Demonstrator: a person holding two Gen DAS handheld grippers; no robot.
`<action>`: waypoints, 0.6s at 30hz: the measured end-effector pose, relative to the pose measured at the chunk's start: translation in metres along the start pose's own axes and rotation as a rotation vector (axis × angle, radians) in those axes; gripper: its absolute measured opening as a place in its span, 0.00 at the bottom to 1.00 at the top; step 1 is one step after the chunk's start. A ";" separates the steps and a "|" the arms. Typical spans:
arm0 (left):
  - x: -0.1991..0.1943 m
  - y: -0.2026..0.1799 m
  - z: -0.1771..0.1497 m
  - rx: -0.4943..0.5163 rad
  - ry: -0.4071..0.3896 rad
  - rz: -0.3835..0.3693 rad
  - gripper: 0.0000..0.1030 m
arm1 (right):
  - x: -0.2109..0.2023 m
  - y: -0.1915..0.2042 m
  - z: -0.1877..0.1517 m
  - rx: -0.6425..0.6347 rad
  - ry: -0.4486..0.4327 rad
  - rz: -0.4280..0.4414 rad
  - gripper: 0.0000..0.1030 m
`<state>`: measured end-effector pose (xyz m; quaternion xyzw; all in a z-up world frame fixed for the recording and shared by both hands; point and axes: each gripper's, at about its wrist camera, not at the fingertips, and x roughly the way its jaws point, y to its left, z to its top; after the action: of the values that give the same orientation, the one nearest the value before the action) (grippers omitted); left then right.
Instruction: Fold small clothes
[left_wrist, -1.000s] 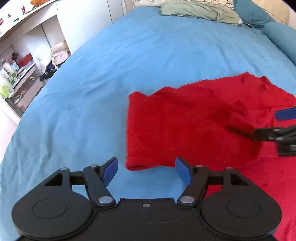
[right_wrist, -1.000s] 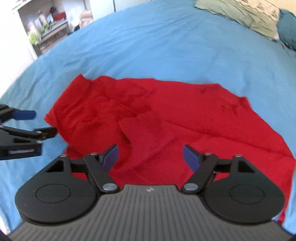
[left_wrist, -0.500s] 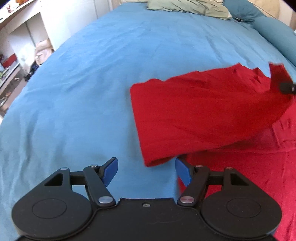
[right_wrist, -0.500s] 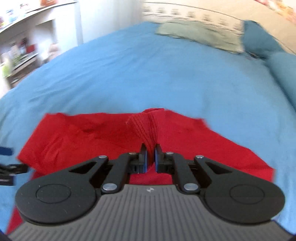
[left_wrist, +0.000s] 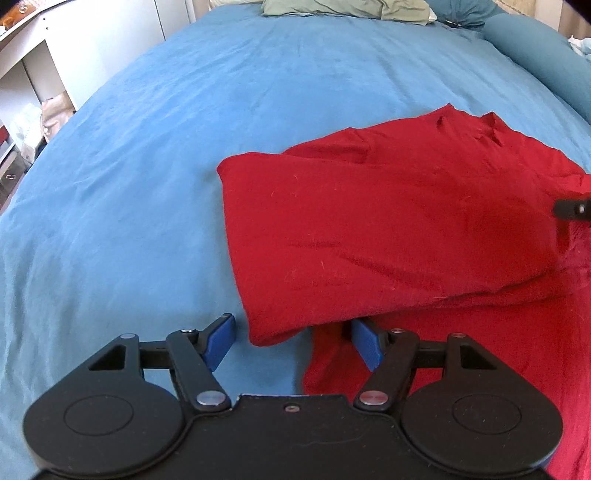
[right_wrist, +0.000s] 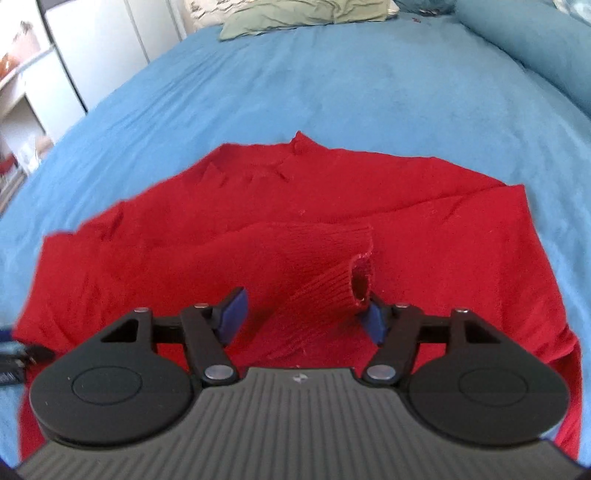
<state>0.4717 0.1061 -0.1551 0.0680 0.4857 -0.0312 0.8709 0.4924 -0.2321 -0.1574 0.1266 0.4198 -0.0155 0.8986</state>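
Note:
A red knit sweater (left_wrist: 388, 221) lies on the blue bed, its left side folded over the body. In the right wrist view the sweater (right_wrist: 424, 236) fills the middle, and its ribbed sleeve cuff (right_wrist: 332, 273) lies loose across the body between my right fingers. My right gripper (right_wrist: 301, 312) is open, just above the cuff. My left gripper (left_wrist: 291, 341) is open, low at the folded corner of the sweater, its right finger (left_wrist: 364, 343) partly under the fold's edge. The right gripper's tip (left_wrist: 572, 209) shows at the far right of the left wrist view.
The blue bedspread (left_wrist: 147, 184) stretches all round. Green pillows (left_wrist: 343, 7) and a blue bolster (left_wrist: 546, 55) lie at the head. White shelves and cupboards (left_wrist: 29, 92) stand off the bed's left side.
My right gripper carried the sleeve across the body, then opened and let the cuff drop. My left gripper moved closer to the folded corner and stayed open.

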 end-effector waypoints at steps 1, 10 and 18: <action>0.000 0.000 -0.001 -0.003 0.001 0.000 0.71 | -0.001 -0.004 0.002 0.030 -0.004 0.002 0.78; 0.004 -0.004 0.002 -0.008 -0.006 0.020 0.71 | -0.009 -0.015 0.014 0.038 0.022 -0.009 0.20; 0.007 -0.012 0.003 -0.019 -0.026 0.044 0.71 | -0.073 -0.033 0.067 -0.104 -0.139 -0.156 0.20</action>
<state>0.4759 0.0940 -0.1605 0.0700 0.4730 -0.0086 0.8782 0.4915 -0.2862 -0.0680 0.0456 0.3653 -0.0723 0.9270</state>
